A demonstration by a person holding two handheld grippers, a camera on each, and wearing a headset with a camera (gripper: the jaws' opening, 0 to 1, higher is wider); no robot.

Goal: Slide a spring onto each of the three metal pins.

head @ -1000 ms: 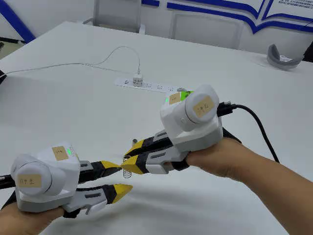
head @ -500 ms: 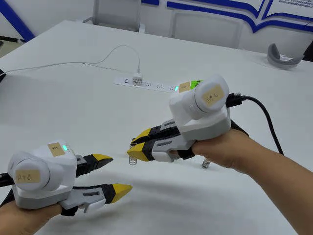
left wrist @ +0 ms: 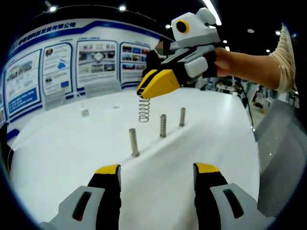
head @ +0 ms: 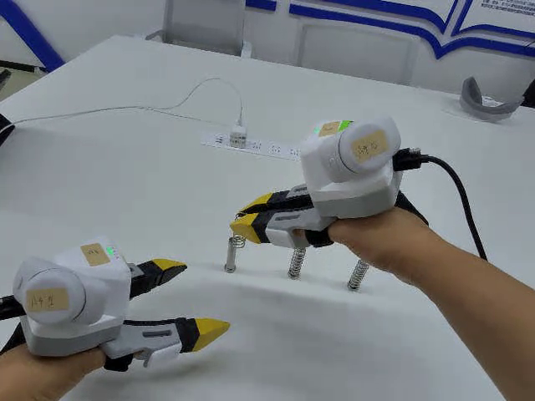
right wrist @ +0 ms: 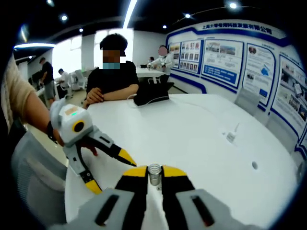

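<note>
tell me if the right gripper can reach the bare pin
Probably yes: the right gripper holds the spring close above the bare pin, nothing between them, and the left gripper is well apart.

Counts: 3 pins, 3 springs, 2 grippers, 1 power strip (head: pixel 251 144), 1 table (head: pixel 125 184).
Springs: 2 on pins, 1 held spring (left wrist: pixel 144 110) in right gripper (left wrist: pixel 144 92). 1 bare pin (left wrist: pixel 134 142). 1 left gripper (left wrist: pixel 157 168).
</note>
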